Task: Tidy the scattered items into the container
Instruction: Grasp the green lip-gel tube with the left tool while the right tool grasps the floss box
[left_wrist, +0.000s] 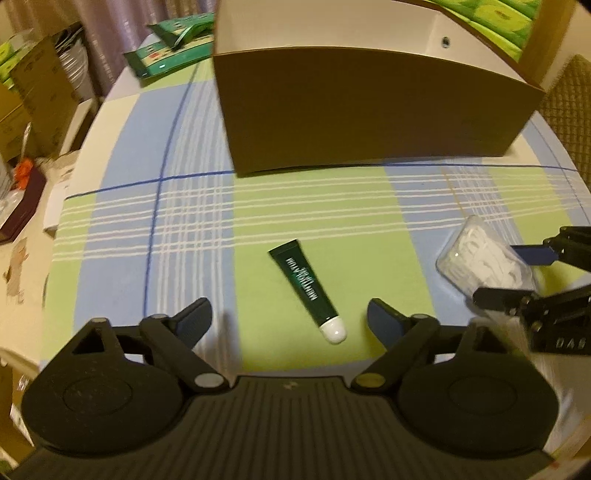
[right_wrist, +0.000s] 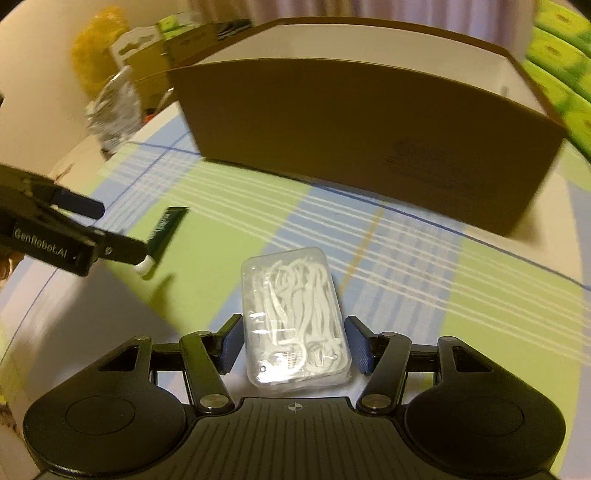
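Left gripper (left_wrist: 290, 323): black two-finger tongs with blue pads, jaws spread wide, one on each side of a dark green squeeze tube (left_wrist: 304, 286) with white lettering and a rounded white cap (left_wrist: 334, 330). Neither pad touches the tube, which lies flat on the cloth, cap end nearest the tongs, crimped end angled away toward the box.

Right gripper (right_wrist: 294, 347): same build, its jaws straddling a clear rectangular plastic case (right_wrist: 293, 321) with rounded corners. Narrow gaps appear between each blue pad (right_wrist: 231, 347) and the case walls, so the tongs stand released around it, not clamped. The case lies flat just in front of this gripper and is packed with a loose tangle of white floss picks (right_wrist: 295, 295).

Container: a large brown cardboard box (left_wrist: 369, 110) with white inner walls, open at the top, standing beyond both items and well apart from them. Only its upper inner walls are visible; whether anything lies inside cannot be told.

Support: a round table covered by a plaid tablecloth (left_wrist: 177, 221) of green, blue and cream blocks crossed by white and dark blue lines. In the left wrist view the case (left_wrist: 480, 258) lies to the right of the tube, near it but apart.
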